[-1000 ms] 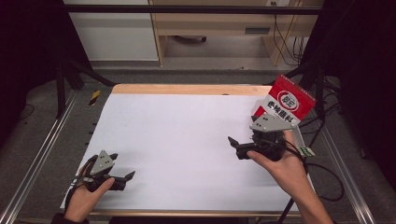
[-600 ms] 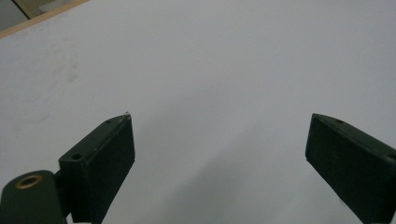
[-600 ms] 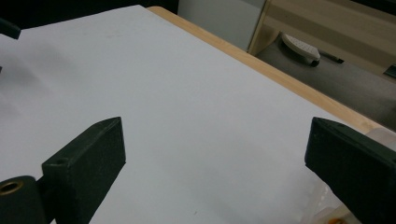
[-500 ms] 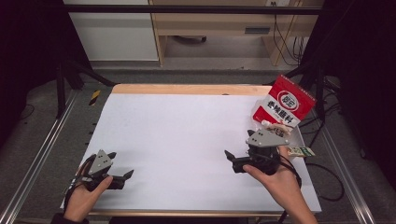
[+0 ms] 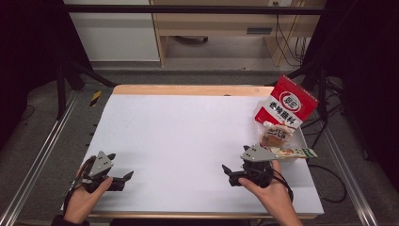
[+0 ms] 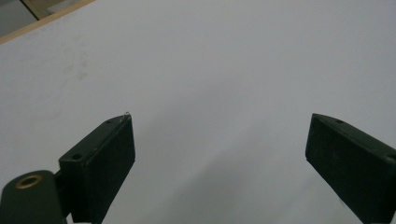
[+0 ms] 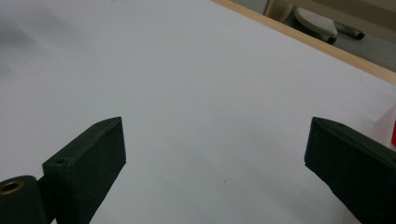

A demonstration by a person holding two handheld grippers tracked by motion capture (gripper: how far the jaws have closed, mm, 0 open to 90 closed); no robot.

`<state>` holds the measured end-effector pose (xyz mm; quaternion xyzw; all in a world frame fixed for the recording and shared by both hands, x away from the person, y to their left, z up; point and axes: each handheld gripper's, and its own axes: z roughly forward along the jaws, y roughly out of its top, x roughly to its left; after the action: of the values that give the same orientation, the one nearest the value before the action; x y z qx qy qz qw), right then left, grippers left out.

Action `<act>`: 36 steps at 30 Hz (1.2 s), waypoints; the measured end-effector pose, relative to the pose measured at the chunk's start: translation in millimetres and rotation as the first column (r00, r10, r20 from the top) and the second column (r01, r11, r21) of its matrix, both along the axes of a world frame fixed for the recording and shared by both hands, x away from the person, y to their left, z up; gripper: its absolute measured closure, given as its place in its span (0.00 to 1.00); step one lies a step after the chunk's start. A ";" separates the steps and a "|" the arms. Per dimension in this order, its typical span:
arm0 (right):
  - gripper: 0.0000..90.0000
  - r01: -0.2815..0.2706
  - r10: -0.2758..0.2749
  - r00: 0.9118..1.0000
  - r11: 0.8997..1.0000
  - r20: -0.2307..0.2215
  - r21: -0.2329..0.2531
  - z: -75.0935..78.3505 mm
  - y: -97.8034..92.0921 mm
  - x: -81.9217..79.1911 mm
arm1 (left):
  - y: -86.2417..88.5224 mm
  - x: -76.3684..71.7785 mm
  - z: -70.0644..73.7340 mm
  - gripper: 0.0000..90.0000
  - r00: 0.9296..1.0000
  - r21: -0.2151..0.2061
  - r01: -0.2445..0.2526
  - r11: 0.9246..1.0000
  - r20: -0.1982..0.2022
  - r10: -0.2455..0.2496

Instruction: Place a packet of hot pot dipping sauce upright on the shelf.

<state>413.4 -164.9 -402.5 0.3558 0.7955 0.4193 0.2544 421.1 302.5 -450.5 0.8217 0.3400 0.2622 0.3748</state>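
Both tongs, left (image 5: 123, 178) and right (image 5: 229, 172), are held apart, empty; the glossy red packet's (image 5: 287, 107) print is illegible.

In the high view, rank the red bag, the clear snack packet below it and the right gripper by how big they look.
1. red bag, clearly largest.
2. right gripper and clear snack packet: look about alike, so I won't rank them.
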 end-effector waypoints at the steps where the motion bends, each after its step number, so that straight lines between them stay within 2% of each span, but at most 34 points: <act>1: 0.07 0.000 0.000 1.000 1.000 0.000 0.000 0.0 0.0 0.0 | 0.0 0.0 0.0 0.09 1.000 0.000 0.000 1.000 0.000 0.000; 7: 0.06 -0.008 0.008 1.000 1.000 -0.018 0.000 -12.7 5.2 4.2 | 0.4 0.7 -1.3 0.09 1.000 0.002 -0.011 1.000 -0.002 0.011; 16: 0.07 -0.009 0.011 0.999 1.000 -0.053 0.030 -36.9 20.3 19.9 | 2.5 2.0 -2.7 0.09 1.000 0.009 -0.023 1.000 -0.006 0.023; 28: 0.08 0.006 -0.003 0.998 0.998 -0.066 0.059 -50.4 33.0 40.6 | 3.7 3.0 -2.9 0.09 1.000 0.016 -0.026 1.000 -0.009 0.026; 31: 0.09 0.015 -0.011 0.996 0.999 -0.084 0.042 -54.2 32.0 40.7 | 3.8 3.6 -3.3 0.09 0.999 0.015 -0.032 0.999 -0.009 0.032; 36: 0.09 0.032 -0.031 0.996 0.999 -0.082 0.013 -57.1 28.9 29.6 | 4.2 4.0 -2.9 0.09 0.999 0.010 -0.035 0.999 -0.007 0.035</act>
<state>443.0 -136.0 -459.6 0.3871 0.7966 0.4058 0.2258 425.1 306.7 -453.3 0.8184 0.3544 0.2671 0.3650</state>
